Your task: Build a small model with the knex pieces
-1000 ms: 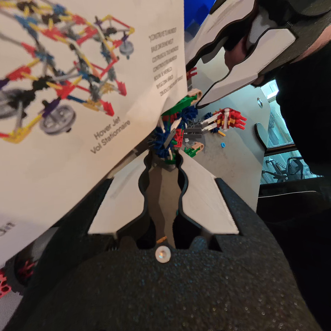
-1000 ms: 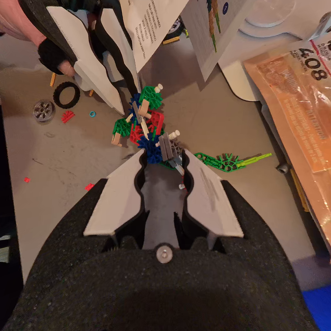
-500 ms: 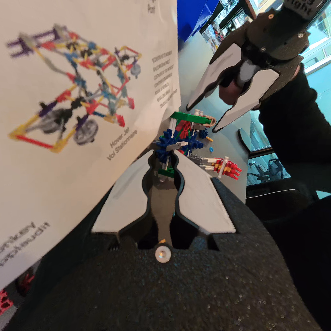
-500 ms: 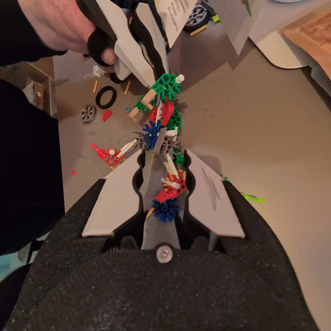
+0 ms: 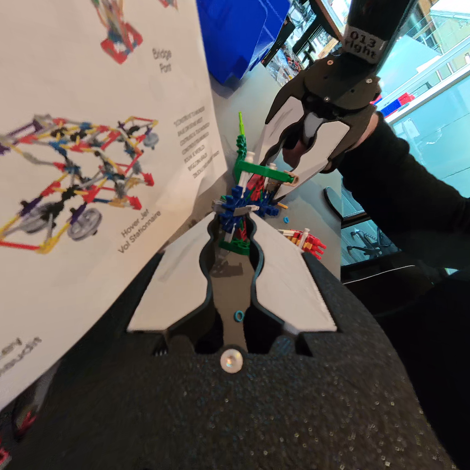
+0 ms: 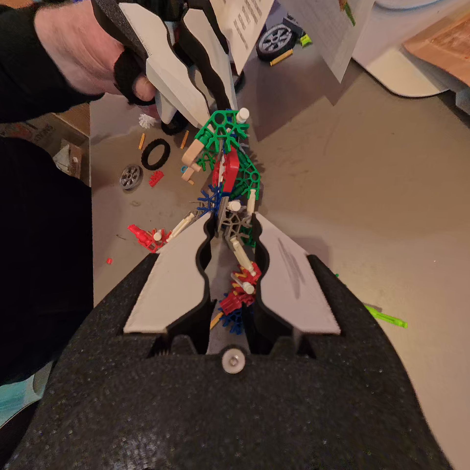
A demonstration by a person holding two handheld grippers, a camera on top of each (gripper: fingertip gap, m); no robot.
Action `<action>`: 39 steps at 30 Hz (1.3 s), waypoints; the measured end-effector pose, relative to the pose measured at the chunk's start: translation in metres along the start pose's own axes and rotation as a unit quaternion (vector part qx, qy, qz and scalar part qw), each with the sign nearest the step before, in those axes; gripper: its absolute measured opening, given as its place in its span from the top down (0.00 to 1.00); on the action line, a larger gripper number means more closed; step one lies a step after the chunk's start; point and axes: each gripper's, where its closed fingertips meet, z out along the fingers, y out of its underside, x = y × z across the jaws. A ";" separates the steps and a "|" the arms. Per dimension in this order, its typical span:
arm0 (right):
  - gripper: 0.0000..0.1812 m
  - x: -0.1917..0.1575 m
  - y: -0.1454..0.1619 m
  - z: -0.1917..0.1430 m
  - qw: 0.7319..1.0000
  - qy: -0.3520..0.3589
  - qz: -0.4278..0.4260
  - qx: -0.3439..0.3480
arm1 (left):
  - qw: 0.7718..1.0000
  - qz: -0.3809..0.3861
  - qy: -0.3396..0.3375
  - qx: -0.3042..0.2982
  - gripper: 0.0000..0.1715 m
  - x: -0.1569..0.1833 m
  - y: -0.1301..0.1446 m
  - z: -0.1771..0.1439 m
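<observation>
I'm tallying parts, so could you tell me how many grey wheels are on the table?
2: a bare grey wheel beside the loose black tyre, and a tyred wheel by the paper sheet. Others may be hidden.

Instruction sheet (image 5: pixel 96 152): upper left, propped upright
Blue bin (image 5: pixel 239 38): top centre
Black tyre (image 6: pixel 155 154): left, beside grey wheel hub (image 6: pixel 130 177)

My left view: daylight from windows (image 5: pixel 432 106) at right, bright and slightly blown out; instruction sheet (image 5: pixel 89 152) motion-blurred; strong wide-angle bending at edges. My right view: dimmer, warm light; soft shadows on the surface (image 6: pixel 356 203); hand (image 6: pixel 76 58) blurred
</observation>
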 end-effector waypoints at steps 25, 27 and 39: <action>0.86 -0.044 -0.073 -0.039 0.908 -0.143 0.180 0.350 | 0.973 0.170 -0.059 0.147 0.75 0.050 -0.044 -0.046; 0.86 -0.045 -0.075 -0.036 0.896 -0.155 0.196 0.367 | 0.975 0.138 -0.036 0.173 0.77 0.052 -0.052 -0.050; 0.86 -0.045 -0.067 -0.011 0.908 -0.143 0.192 0.343 | 0.976 0.147 -0.008 0.161 0.90 0.057 -0.059 -0.043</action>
